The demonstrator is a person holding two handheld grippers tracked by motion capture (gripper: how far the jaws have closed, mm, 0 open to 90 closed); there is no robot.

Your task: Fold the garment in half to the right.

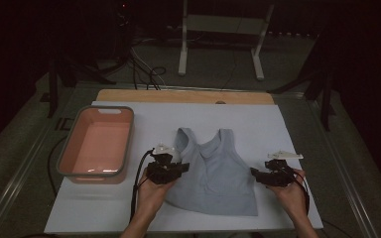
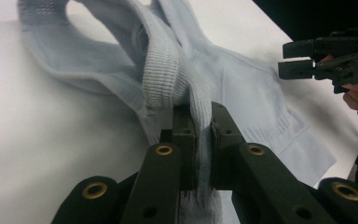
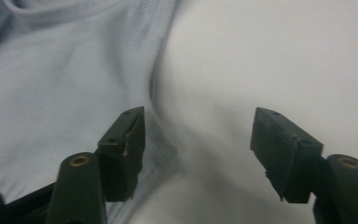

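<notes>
Desk (image 1: 287,124): white top, with a bare wooden strip along the far edge. Directly on it: a pink tub (image 1: 69,153) with a grey rim at the left, empty inside; a pale blue-grey crop top (image 1: 218,173) spread flat near the middle, straps toward the far side, hem toward the near edge.

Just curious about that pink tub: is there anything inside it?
No, the pink tub sits with a bare bottom beside the pale blue crop top.
</notes>
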